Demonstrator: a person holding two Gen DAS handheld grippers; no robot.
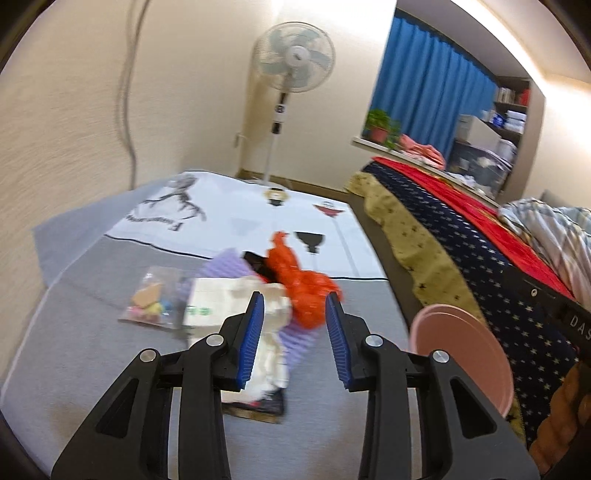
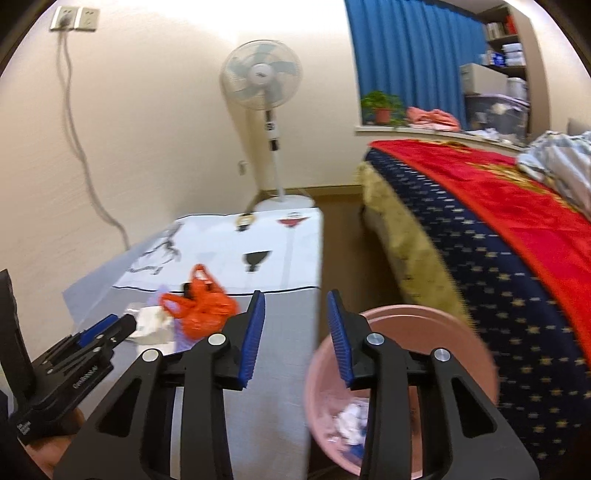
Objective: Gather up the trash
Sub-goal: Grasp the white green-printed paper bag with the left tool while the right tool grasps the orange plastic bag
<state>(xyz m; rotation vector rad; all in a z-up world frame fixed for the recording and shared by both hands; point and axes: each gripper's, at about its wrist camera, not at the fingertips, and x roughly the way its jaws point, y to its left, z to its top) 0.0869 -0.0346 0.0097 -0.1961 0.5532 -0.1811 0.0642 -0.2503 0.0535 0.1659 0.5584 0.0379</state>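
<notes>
Both jaws are spread and empty: the left hand-held gripper faces the orange bag just ahead. The right hand-held gripper hangs above the pink bin. I judge a pickup comes next: advance the left one, then pinch the bag.

Cream wall with a socket upper left, white standing fan at centre, blue curtain upper right, potted plant on the sill, bed with red and star-patterned covers at right, cluttered shelves in the far corner.

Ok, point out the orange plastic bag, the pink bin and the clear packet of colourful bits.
orange plastic bag (image 1: 308, 291), left wrist view, on its crumpled body.
pink bin (image 2: 469, 328), right wrist view, on its far rim.
clear packet of colourful bits (image 1: 153, 301), left wrist view, on its middle.
</notes>
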